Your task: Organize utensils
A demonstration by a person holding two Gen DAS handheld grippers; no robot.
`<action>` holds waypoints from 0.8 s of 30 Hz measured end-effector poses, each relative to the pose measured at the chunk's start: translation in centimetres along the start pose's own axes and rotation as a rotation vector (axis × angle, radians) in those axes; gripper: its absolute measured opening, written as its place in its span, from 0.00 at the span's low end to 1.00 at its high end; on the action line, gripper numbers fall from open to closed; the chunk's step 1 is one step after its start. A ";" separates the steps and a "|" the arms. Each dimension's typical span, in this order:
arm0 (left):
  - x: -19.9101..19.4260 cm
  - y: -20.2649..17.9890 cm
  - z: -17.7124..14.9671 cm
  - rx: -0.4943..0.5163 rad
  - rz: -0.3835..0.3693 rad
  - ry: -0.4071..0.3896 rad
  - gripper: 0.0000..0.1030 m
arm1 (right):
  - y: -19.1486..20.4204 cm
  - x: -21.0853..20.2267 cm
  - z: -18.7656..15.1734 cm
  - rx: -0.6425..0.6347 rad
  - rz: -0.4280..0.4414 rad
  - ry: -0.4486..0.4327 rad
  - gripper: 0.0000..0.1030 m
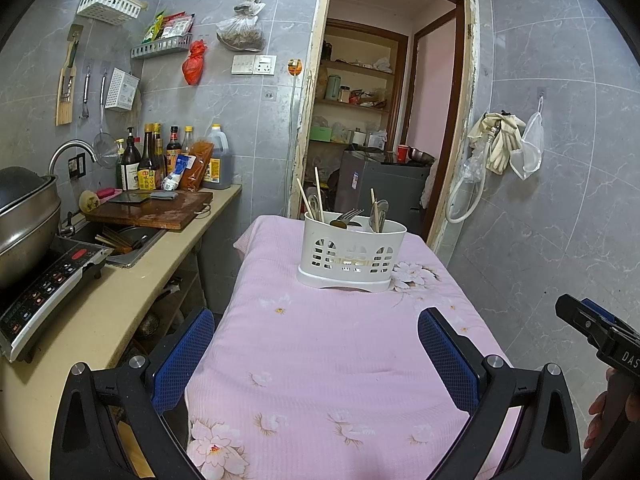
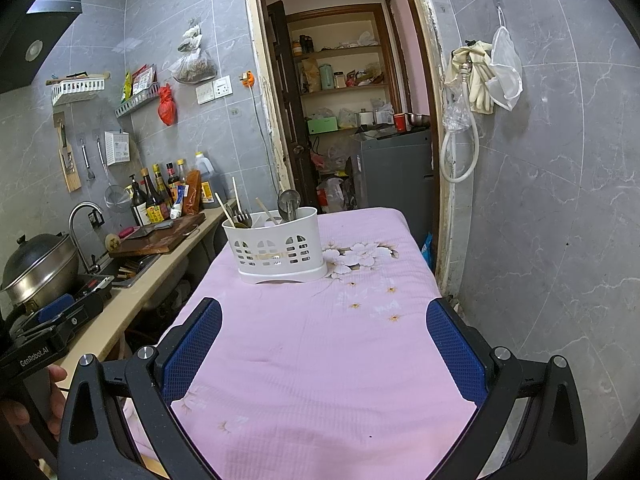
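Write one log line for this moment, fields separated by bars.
left tongs: open, empty | right tongs: open, empty | utensils: in white caddy | caddy: on pink cloth | contact: none

Both the left gripper (image 1: 316, 354) and right gripper (image 2: 324, 350) hover level, fingers spread wide and empty.

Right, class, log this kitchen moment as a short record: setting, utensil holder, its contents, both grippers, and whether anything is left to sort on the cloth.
setting: table under a pink floral cloth, beside a kitchen counter
holder: white plastic utensil caddy, upright at the far end of the cloth
contents: chopsticks, fork, spoons, all standing
left gripper: open, empty, above the cloth's near end
right gripper: open, empty, above the cloth
loose utensils on cloth: none visible
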State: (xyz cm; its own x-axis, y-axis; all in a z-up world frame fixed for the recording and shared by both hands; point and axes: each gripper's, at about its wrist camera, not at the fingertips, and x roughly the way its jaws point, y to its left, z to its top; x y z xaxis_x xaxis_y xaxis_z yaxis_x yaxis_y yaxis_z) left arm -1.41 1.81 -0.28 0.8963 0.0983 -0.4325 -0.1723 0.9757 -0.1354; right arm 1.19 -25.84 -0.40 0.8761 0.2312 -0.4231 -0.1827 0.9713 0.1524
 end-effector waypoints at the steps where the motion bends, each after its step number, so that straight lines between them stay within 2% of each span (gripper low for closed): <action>1: -0.1 0.1 0.0 0.001 0.000 0.000 1.00 | 0.0 0.0 0.0 -0.001 -0.001 -0.001 0.98; 24: 0.2 -0.6 0.1 0.011 -0.008 0.011 1.00 | 0.5 0.0 0.1 -0.002 0.015 0.016 0.98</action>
State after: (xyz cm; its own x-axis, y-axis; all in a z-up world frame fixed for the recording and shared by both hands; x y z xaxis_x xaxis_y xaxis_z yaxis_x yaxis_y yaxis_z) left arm -1.12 1.23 -0.22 0.8932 0.0886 -0.4408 -0.1607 0.9785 -0.1290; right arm 1.15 -25.34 -0.22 0.8661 0.2467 -0.4348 -0.1967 0.9678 0.1573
